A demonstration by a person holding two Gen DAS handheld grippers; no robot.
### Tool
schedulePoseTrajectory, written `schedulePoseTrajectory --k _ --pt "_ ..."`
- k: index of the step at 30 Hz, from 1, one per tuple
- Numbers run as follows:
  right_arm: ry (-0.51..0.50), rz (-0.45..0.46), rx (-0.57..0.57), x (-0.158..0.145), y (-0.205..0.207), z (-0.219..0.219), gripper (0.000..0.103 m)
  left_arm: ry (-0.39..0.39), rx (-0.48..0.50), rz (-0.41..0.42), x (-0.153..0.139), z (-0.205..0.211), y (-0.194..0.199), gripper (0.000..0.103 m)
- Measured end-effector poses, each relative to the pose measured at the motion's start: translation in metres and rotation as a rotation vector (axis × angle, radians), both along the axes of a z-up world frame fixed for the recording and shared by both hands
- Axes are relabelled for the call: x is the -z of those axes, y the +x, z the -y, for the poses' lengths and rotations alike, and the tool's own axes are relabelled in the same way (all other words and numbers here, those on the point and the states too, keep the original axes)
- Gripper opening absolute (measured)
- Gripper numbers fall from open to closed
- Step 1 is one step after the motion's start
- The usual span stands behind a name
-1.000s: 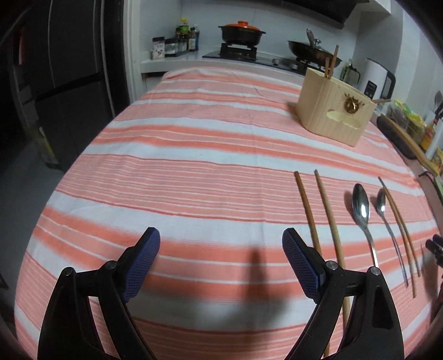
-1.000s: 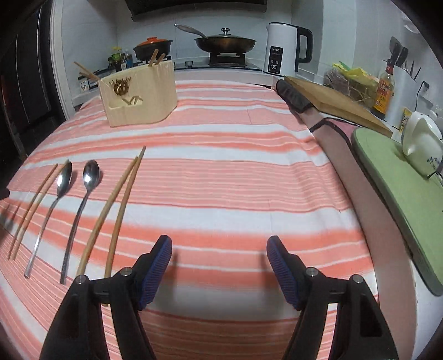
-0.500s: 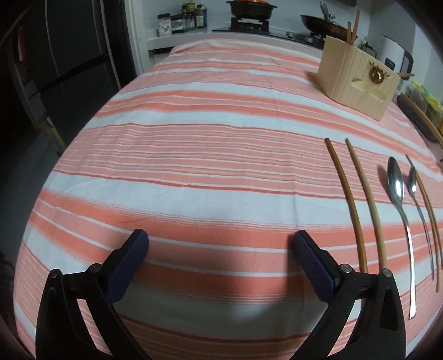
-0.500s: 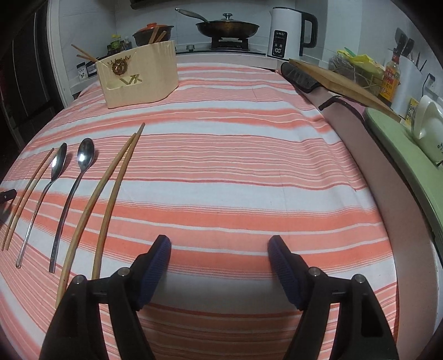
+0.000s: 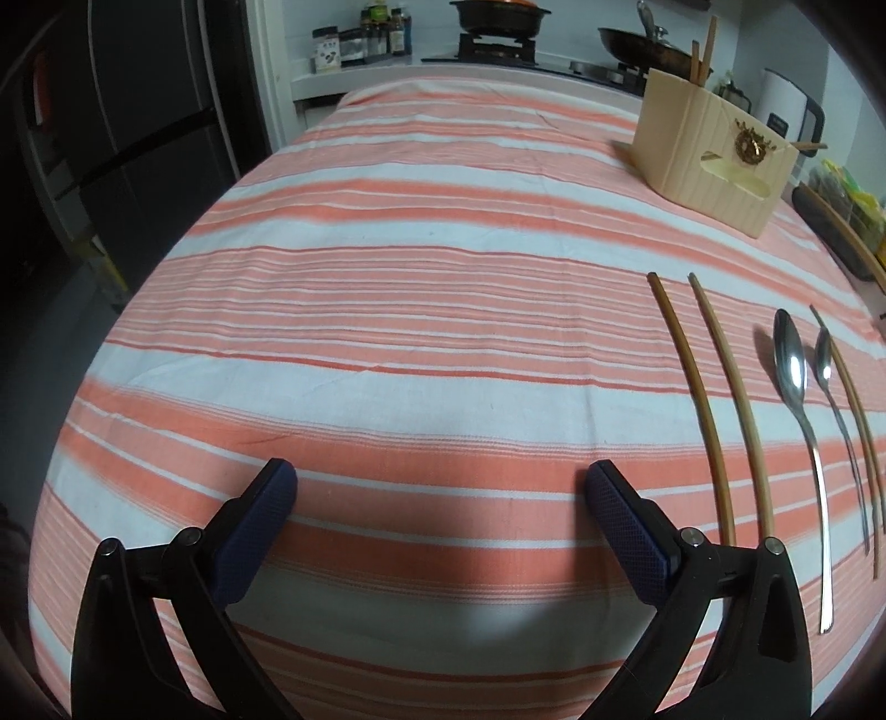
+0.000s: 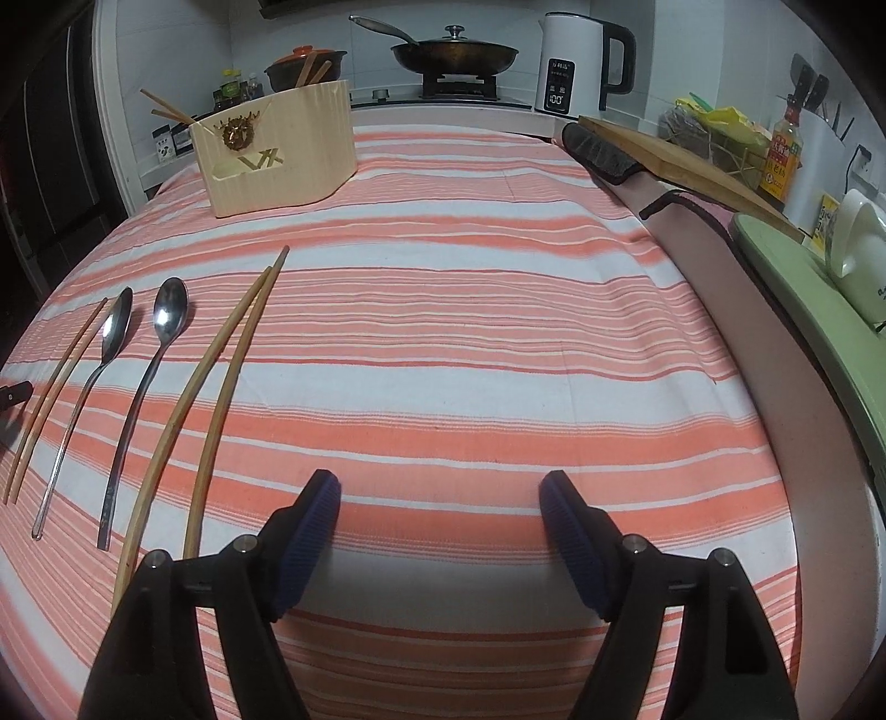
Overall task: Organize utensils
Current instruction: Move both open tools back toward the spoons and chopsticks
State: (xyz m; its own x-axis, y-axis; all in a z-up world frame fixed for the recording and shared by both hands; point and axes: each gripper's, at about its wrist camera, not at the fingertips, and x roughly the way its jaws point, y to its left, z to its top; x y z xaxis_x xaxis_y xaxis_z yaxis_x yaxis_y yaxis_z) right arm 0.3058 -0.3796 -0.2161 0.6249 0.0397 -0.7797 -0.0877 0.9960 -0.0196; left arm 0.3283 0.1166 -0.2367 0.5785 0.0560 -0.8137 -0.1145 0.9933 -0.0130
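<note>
On the striped cloth lie a thick pair of chopsticks (image 5: 720, 399), two steel spoons (image 5: 800, 421) and a thin pair of chopsticks (image 5: 855, 410), side by side. The same row shows in the right wrist view: thick chopsticks (image 6: 210, 382), spoons (image 6: 138, 387), thin chopsticks (image 6: 52, 393). A beige wooden utensil holder (image 5: 714, 149) stands behind them with chopsticks in it; it also shows in the right wrist view (image 6: 277, 149). My left gripper (image 5: 440, 490) is open and empty, left of the row. My right gripper (image 6: 440, 498) is open and empty, right of the row.
A stove with a frying pan (image 6: 454, 52) and an orange-lidded pot (image 5: 498, 14) sits behind the table. A white kettle (image 6: 581, 66), a cutting board (image 6: 681, 158) and a green mat (image 6: 819, 310) line the right side. A dark fridge (image 5: 138, 138) stands left.
Both grippers have dropped lower and pitched down toward the cloth, so the holder and utensils sit higher in view. Nothing on the table has moved.
</note>
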Motion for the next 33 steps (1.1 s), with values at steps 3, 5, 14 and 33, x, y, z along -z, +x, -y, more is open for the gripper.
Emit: schedulePoseTrajectory --k 3,5,14,33 --pt "0.002 0.000 0.000 0.000 0.000 0.001 0.078 -0.005 -0.001 0.001 0.000 0.000 0.000 0.103" --pt "0.002 0.000 0.000 0.000 0.000 0.001 0.078 -0.007 -0.006 -0.011 0.000 0.001 0.002 0.103" --pt "0.003 0.000 0.000 0.000 0.000 0.001 0.078 -0.006 -0.026 -0.040 0.000 0.003 0.008 0.103" --pt "0.004 0.068 -0.062 -0.020 -0.029 -0.001 0.076 -0.157 0.101 0.061 -0.025 -0.003 -0.041 0.102"
